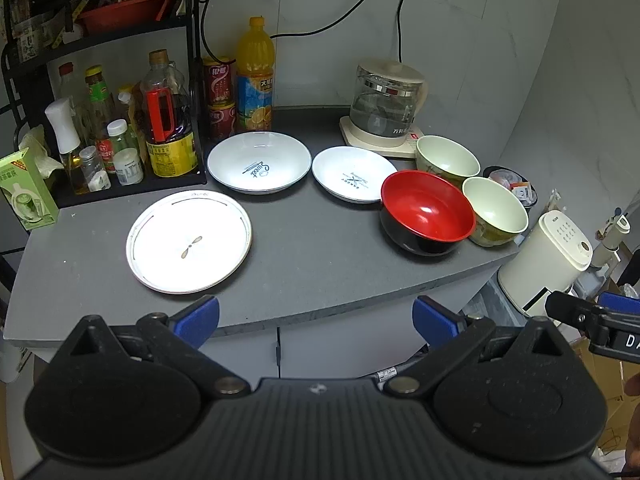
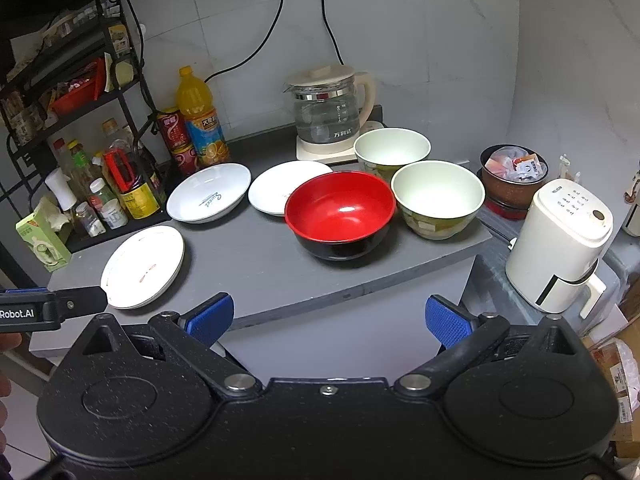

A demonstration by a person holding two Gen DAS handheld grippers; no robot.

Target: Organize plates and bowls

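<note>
1. Surface: a dark grey countertop (image 1: 312,240) with a curved front edge, fills the middle of both views; pale cabinet doors below it, grey-white marble-look tiled wall behind, two black cables running down from the top of the frame.
2. Left gripper (image 1: 316,320), lower centre of the left wrist view: blue-padded jaws spread wide, nothing between them, held off the counter's front edge.
3. Right gripper (image 2: 330,320), lower centre of the right wrist view: jaws likewise spread apart and empty, short of the counter edge.
4. Flat white plate (image 1: 189,241) with a small leaf motif sits alone, centre-left, near the front edge.
5. Behind it, a deep white plate with script lettering (image 1: 259,162); just beside that, to the right, a smaller white plate (image 1: 354,174).
6. Red-and-black bowl (image 1: 427,212) at centre-right, overlapping the smaller plate's rim in view; contact uncertain.
7. Two pale green bowls: one behind (image 1: 447,158), one at the right (image 1: 495,211), tight against the red bowl.
8. Glass kettle (image 1: 386,106) on a cream base at the back.
9. Upper left: black wire rack (image 1: 100,40) crowded with condiment bottles; orange juice bottle (image 1: 255,76) and red cans beside it.
10. Far right, off the counter: a white appliance (image 2: 560,248) and a brown pot holding packets (image 2: 514,176).
</note>
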